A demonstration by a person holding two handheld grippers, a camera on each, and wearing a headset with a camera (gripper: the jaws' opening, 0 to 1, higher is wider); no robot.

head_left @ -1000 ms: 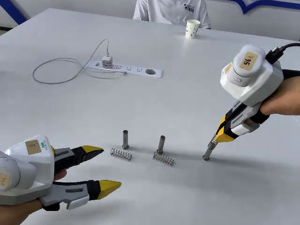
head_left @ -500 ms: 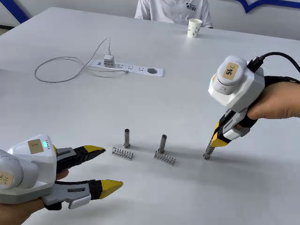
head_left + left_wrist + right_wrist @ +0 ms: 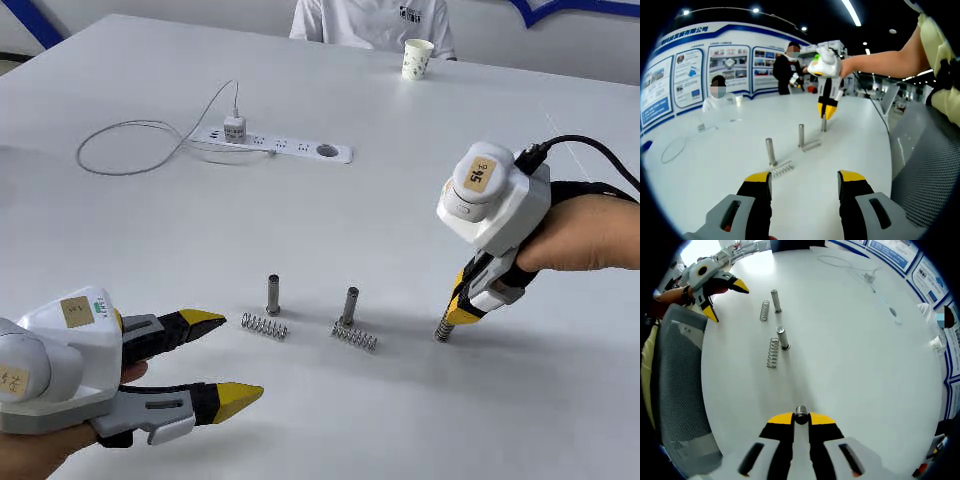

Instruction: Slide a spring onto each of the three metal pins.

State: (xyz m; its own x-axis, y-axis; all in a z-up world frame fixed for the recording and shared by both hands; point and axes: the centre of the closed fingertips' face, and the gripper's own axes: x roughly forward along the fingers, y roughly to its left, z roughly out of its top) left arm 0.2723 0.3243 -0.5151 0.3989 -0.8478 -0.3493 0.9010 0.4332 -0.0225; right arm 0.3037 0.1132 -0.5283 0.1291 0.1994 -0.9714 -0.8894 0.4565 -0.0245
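Observation:
Three metal pins stand in a row on the white table. The left pin [image 3: 273, 294] and the middle pin [image 3: 350, 305] are bare, and a loose spring [image 3: 264, 326] [image 3: 354, 337] lies flat in front of each. Over the right pin sits a third spring [image 3: 444, 326], with my right gripper [image 3: 457, 314] shut on it from above. The pin's top [image 3: 800, 413] shows between that gripper's [image 3: 800, 418] yellow tips. My left gripper [image 3: 225, 357] [image 3: 805, 177] hovers open at the near left, holding nothing, and points at the left pin [image 3: 771, 151].
A white power strip [image 3: 285, 149] with a charger and looped cable lies at the back left. A paper cup [image 3: 417, 58] stands at the far edge, in front of a seated person [image 3: 370, 20]. A grey mesh chair [image 3: 680, 385] is beside the table.
My right gripper has come down and tilted more upright, and the spring in it has slid lower over the right pin. The left gripper has hardly moved.

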